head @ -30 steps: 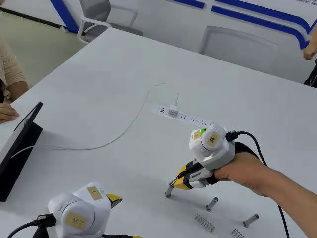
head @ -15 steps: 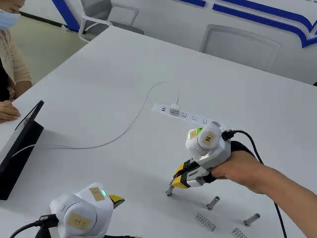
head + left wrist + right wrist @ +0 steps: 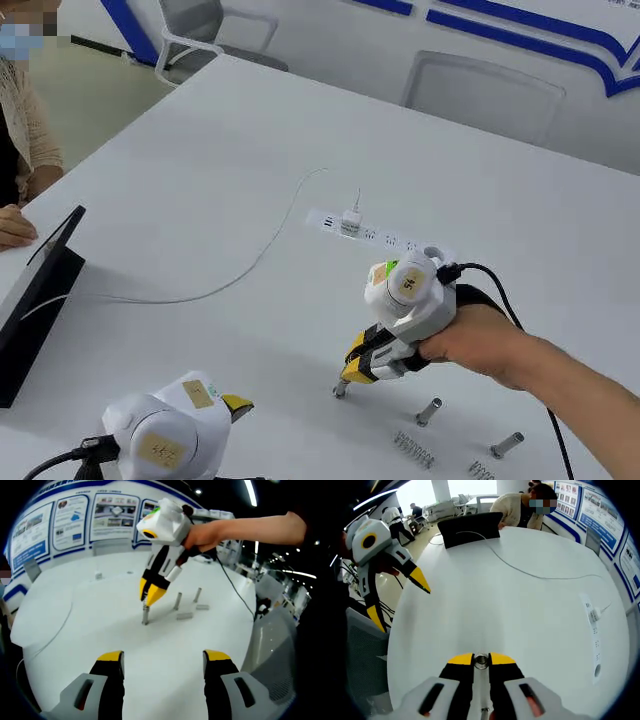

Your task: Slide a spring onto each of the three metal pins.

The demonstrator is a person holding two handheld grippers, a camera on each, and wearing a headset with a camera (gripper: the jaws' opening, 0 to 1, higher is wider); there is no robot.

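At 5 o'clock on the white table (image 3: 200, 180), right gripper (image 3: 350, 375) points down onto first pin (image 3: 340, 388), which stands upright. Jaws pinch a small round metal piece (image 3: 481, 661); spring or pin top, cannot tell. Second pin (image 3: 428, 411) and third pin (image 3: 506, 444) stand at its 4 o'clock. Near spring (image 3: 413, 449) and far spring (image 3: 480, 469) lie loose just beside them. Left gripper (image 3: 163, 655) at 7 o'clock, jaws spread over bare tabletop.

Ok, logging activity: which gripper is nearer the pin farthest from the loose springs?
Right. The right gripper holds a spring over that pin; the left gripper sits open, well apart.
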